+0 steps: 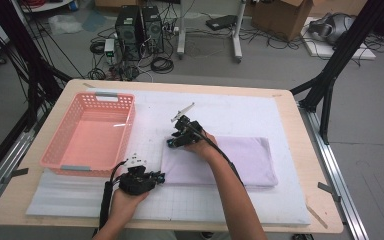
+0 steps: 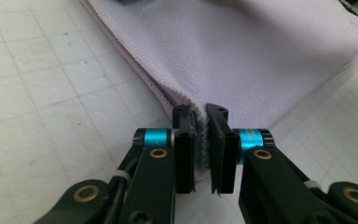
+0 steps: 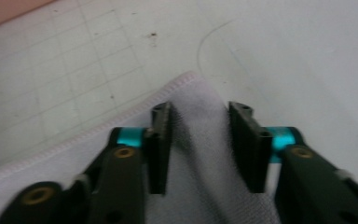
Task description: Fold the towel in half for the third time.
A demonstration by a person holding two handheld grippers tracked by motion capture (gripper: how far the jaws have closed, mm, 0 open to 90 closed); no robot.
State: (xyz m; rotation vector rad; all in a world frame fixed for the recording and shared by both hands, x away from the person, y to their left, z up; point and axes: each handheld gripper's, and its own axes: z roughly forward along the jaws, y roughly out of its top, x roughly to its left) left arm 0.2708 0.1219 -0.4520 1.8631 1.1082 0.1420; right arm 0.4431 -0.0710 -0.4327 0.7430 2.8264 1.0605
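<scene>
Where the wooden counter (image 1: 300, 165) carries a white grid mat (image 1: 240, 200), a folded lilac towel (image 1: 250, 160) lies at centre, a pink basket (image 1: 87, 135) at nine o'clock. Left gripper (image 2: 201, 135) fingers pinch the towel's edge; right gripper (image 3: 200, 135) fingers straddle its corner, half-open. Cables litter the grey floor (image 1: 280, 65) at twelve o'clock.

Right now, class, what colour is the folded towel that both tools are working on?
The towel is pale lilac, plain with no pattern; the left gripper view shows it best.

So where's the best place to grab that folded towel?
By its two left corners, coming in low from the left: the towel lies flat, so only edges give purchase. The left gripper pinches the near one; the right gripper straddles the far one, apparently unclosed.
</scene>
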